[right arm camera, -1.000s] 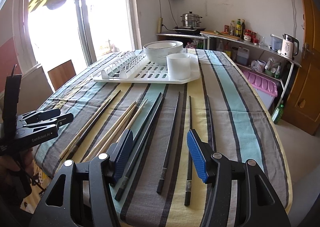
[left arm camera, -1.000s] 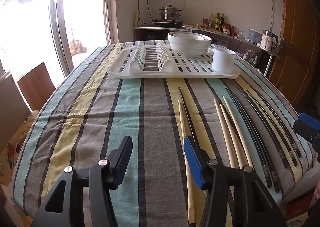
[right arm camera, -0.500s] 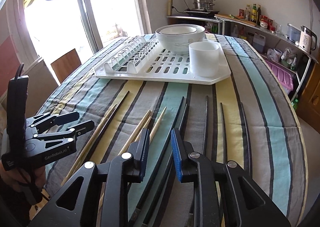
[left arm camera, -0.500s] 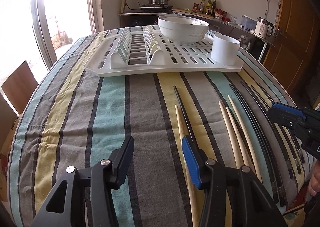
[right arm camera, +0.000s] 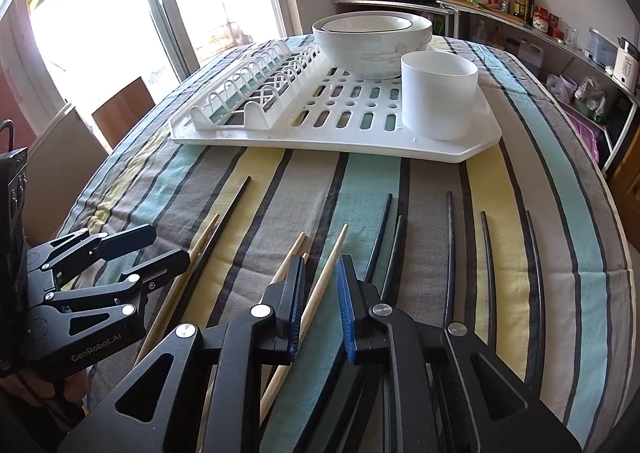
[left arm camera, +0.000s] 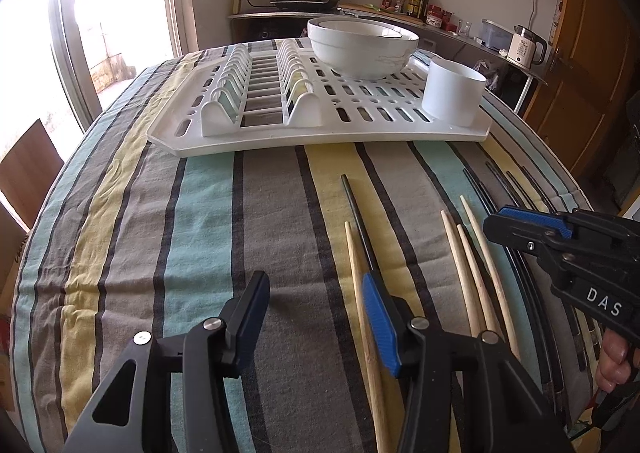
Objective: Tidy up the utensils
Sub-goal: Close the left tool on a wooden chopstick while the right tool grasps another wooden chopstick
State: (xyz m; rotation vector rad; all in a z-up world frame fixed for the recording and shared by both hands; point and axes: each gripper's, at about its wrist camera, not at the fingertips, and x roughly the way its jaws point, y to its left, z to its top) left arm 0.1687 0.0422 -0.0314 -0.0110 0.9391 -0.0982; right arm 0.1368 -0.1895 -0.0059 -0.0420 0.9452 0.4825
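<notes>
R hand-held gripper [right arm camera: 320,289] jaws just closing, wooden chopstick [right arm camera: 320,285] between, contact unclear. L hand-held gripper [left arm camera: 316,317] open, empty. Chopstick ends hidden under grippers.

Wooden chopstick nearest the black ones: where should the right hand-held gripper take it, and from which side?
Take the wooden chopstick on its thicker near half, from above, pads across its width. It lies flat on the tablecloth, thin tip toward the rack, cloth free either side. The right hand-held gripper has jaws that were just closing; they straddle it without pinching yet.
</notes>
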